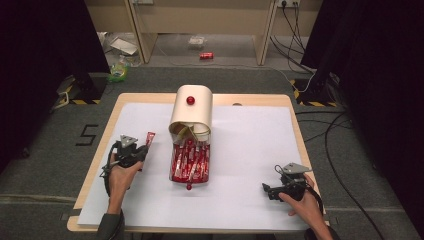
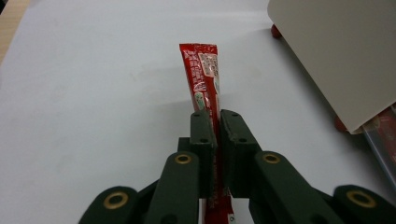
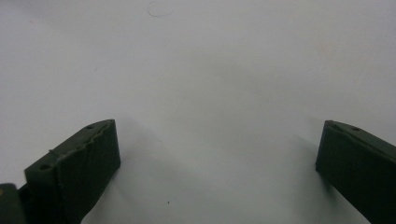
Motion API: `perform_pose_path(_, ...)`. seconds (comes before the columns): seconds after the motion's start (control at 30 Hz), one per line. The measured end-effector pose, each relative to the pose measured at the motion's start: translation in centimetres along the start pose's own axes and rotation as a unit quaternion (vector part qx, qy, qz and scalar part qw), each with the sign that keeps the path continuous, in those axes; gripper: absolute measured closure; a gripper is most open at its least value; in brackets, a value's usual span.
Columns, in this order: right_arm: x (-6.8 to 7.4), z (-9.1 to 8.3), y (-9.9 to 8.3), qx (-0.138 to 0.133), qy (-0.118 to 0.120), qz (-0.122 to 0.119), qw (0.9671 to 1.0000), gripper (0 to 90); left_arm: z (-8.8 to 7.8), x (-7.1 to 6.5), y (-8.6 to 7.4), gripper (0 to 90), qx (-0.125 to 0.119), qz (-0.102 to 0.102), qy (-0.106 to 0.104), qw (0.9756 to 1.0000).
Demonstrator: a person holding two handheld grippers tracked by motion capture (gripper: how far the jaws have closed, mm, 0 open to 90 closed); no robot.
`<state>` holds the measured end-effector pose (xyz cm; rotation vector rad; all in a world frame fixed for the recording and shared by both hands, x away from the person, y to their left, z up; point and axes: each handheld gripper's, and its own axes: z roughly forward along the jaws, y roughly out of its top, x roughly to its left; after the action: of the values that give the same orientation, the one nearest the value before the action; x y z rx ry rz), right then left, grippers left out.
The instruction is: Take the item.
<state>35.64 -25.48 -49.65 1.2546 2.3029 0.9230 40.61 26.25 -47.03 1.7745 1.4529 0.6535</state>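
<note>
Red sachet (image 2: 204, 77), a long narrow stick pack with a pale printed panel and small lettering along its face and a flat crimped end, stands clamped between the jaws of the left gripper (image 2: 212, 123), which are drawn in tight on its lower part so that only the thin pack parts them. In the left gripper view its upper length rises clear beyond the fingertips (image 2: 201, 128) and its lower end hangs out behind them. From the high view the sachet (image 1: 149, 139) sits at the left of the white sheet (image 1: 250, 150), tilted up and away from the left gripper (image 1: 140, 150), just beside the clear tray (image 1: 190, 179) full of more red sachets. A cream rounded box (image 1: 192, 114) with a red knob (image 1: 190, 100) stands behind the tray, over its far end. Near the right front corner of the sheet, the right gripper (image 1: 268, 190) rests low, well apart from the tray; its jaws stand wide with nothing between the pads (image 3: 88, 161).
</note>
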Motion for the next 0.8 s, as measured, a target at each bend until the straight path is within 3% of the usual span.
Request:
perform_pose_path(0.4,0.0,0.0,0.0,0.0,0.0,0.0,1.0,0.3,0.7,0.8,-0.7,82.7,0.011,-0.012,0.009,0.9998)
perform_pose_path(0.63,0.0,0.0,0.0,0.0,0.0,0.0,1.0,0.3,1.1,0.6,-0.8,82.2,0.016,-0.01,0.008,0.9998)
perform_pose_path(0.8,0.0,0.0,0.0,0.0,0.0,-0.001,1.0,0.3,0.9,0.6,-0.9,75.6,0.01,-0.012,0.001,0.9999)
